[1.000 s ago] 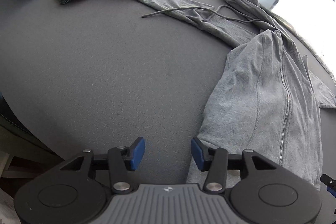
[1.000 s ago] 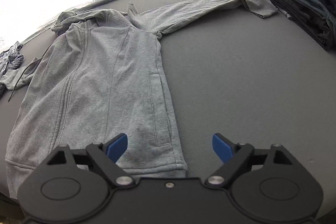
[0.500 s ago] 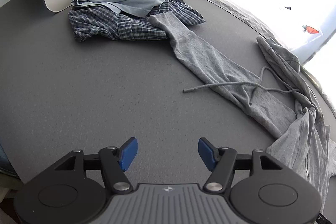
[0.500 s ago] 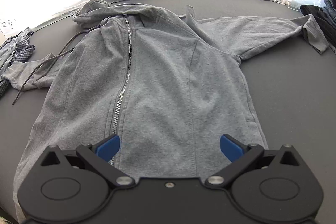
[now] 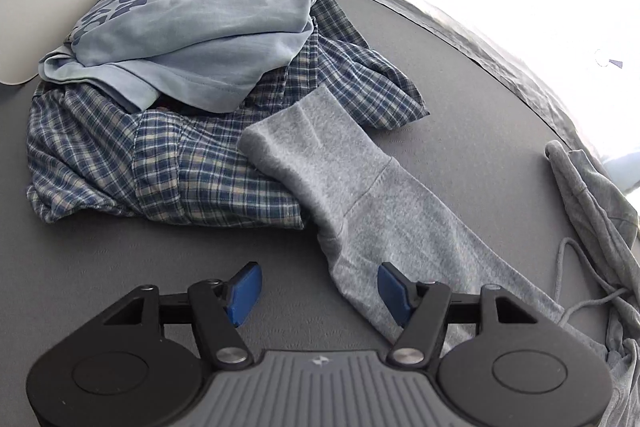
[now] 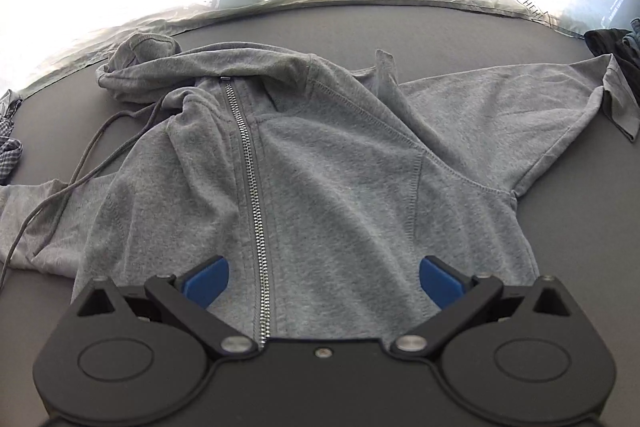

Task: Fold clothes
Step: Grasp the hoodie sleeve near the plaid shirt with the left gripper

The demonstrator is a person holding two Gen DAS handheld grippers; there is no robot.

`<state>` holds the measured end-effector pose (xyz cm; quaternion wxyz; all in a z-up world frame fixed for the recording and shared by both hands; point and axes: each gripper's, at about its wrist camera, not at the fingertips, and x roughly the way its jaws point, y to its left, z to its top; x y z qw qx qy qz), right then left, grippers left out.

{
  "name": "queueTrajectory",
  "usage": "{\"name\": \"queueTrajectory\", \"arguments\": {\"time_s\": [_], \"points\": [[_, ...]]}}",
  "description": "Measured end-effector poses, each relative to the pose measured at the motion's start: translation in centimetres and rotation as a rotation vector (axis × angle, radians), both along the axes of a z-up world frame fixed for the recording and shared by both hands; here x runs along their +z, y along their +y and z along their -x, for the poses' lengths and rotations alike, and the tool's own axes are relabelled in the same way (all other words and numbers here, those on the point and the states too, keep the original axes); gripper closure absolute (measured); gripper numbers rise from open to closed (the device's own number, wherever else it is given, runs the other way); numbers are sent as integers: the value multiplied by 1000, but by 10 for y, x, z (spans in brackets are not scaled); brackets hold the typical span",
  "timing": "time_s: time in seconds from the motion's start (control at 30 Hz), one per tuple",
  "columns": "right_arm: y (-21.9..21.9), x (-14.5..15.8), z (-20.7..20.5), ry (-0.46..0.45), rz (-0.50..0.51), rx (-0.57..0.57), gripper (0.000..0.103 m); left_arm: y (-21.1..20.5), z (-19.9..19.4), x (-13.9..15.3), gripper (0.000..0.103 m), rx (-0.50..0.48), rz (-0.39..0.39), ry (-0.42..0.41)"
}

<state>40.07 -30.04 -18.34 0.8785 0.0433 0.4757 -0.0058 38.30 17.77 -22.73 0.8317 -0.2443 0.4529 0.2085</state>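
Your grey hoodie [image 6: 332,179] lies zipped and front-up on the dark table [image 5: 100,259], arms spread wide so each can be folded in over the body. Your left gripper [image 5: 320,293] hangs over the far sleeve [image 5: 360,211], near its cuff, which rests on the edge of the checked shirt [image 5: 160,163] with a pale blue top [image 5: 192,39] heaped on it; the jaws stand apart with nothing pressed between them, the sleeve's edge just under the right-hand pad, which looks like a lineup for picking that sleeve up. Against a second ago, this gripper has travelled out from the hoodie's hem along the sleeve towards the pile, and its jaws have just been opening a little. Your right gripper [image 6: 322,281] is also spread and empty over the hoodie's chest, straddling the zip [image 6: 252,187], having shifted inward from the hem's pocket side
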Motion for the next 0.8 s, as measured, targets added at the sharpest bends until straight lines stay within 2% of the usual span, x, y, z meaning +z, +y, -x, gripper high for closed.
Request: {"name": "queueTrajectory", "arguments": {"time_s": [0.07,0.1,0.13,0.2,0.37,0.5,0.6,0.67,0.8], "points": [[6,-4,-1,24,6,11,0,2,-5,1,41,12,13,-25],[9,-6,-1,37,10,25,0,2,-7,0,55,17,45,-39],[12,-9,-1,49,19,38,0,2,-9,0,74,33,71,-43],[16,-13,-1,69,40,58,0,1,-10,-1,92,62,98,-46],[16,-14,-2,79,37,65,0,-5,-7,4,94,111,132,-63],[10,-15,1,79,13,42,0,-12,3,25,96,96,155,-124],[6,-15,7,72,4,28,0,-20,13,51,96,68,118,-189],[4,-13,11,65,0,23,0,-20,17,75,97,65,64,-248],[-2,-10,18,48,1,14,0,1,21,123,97,118,-14,-378]]}}
